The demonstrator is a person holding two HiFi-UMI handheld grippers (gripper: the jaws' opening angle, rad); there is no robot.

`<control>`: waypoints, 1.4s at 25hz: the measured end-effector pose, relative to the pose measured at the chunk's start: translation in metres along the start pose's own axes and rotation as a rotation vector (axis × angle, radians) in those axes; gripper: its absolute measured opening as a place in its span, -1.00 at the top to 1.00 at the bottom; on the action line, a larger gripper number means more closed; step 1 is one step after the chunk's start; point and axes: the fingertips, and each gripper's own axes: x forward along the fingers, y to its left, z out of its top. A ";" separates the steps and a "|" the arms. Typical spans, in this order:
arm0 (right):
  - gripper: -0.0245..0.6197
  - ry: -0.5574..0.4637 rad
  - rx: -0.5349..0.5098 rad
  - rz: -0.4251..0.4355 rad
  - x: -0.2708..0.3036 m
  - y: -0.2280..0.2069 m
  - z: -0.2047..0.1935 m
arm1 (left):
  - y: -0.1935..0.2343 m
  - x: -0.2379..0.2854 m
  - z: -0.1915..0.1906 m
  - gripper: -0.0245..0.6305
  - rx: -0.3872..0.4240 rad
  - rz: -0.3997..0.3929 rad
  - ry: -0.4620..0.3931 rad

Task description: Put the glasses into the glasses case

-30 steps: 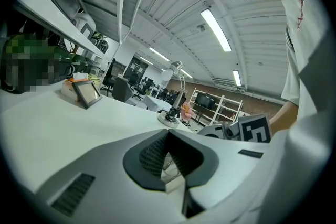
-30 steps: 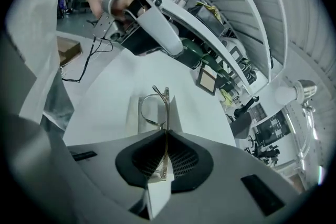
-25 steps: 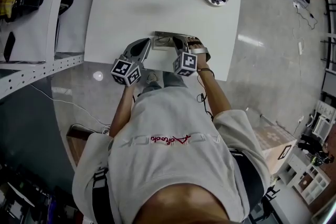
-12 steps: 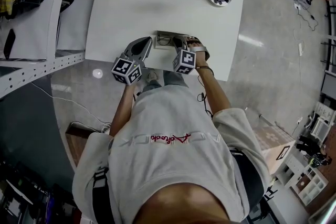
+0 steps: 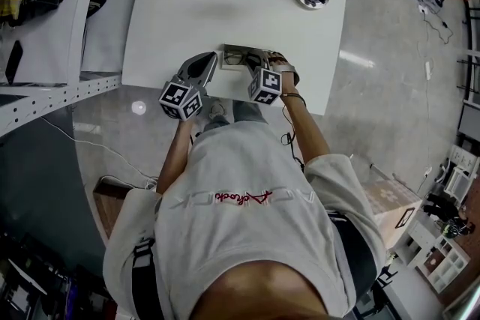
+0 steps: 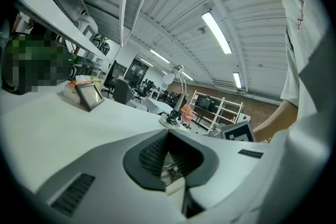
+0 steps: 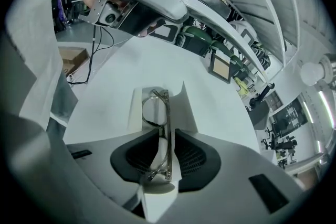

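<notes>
Right tongs point(image 7: 161, 93), tipped slightly further toward the surface point(image 5: 225, 4) than a second ago, are opening around the glasses point(image 7: 155, 110) lying in the case point(image 5: 229, 49), suggesting release, while the left tongs point(image 6: 168, 135) are waiting closed and empty nearby.

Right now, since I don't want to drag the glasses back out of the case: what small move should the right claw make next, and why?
Probably lift the right claw straight up and back, clear of the case. Its jaws are opening, and the folded glasses already lie inside the open case, between the jaws but not pinched.
</notes>
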 end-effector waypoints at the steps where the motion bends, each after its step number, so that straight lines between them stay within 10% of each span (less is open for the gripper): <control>1: 0.61 -0.004 0.001 -0.007 -0.001 -0.001 0.002 | -0.001 0.000 0.000 0.90 0.002 -0.004 -0.001; 23: 0.86 -0.071 0.150 -0.208 -0.055 -0.003 0.019 | -0.042 -0.021 0.012 0.90 0.094 -0.077 -0.034; 35: 0.86 -0.707 1.002 -0.362 -0.154 -0.038 0.055 | -0.077 -0.044 0.012 0.90 0.162 -0.132 -0.057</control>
